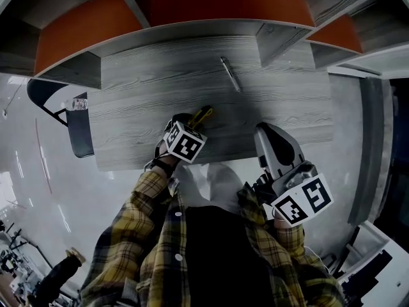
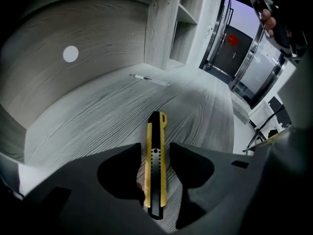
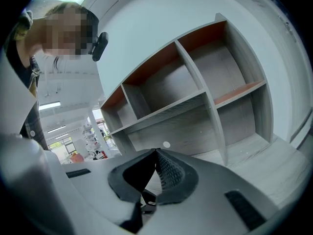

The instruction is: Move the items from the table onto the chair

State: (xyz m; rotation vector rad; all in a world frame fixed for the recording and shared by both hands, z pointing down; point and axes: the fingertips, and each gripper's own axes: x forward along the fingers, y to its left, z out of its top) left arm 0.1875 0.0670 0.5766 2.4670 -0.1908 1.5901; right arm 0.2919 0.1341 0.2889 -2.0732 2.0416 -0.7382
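A yellow and black utility knife (image 1: pixel 205 113) lies flat on the grey wooden table (image 1: pixel 147 82) near its front edge. My left gripper (image 1: pixel 195 119) is lowered over it. In the left gripper view the knife (image 2: pixel 155 131) runs lengthwise between the two jaws of the left gripper (image 2: pixel 155 154), which stand slightly apart from its sides, open. A grey pen (image 1: pixel 231 74) rests farther back on the table, also seen as a thin pen (image 2: pixel 149 79) ahead. My right gripper (image 1: pixel 266 132) hovers at the table's front right, jaws shut and empty.
A dark chair (image 1: pixel 80 136) stands off the table's left end, with a small clear item (image 1: pixel 78 104) at its seat's back. Orange and grey shelving (image 1: pixel 192 5) rises behind the table. A person's plaid sleeves (image 1: pixel 144 216) fill the foreground.
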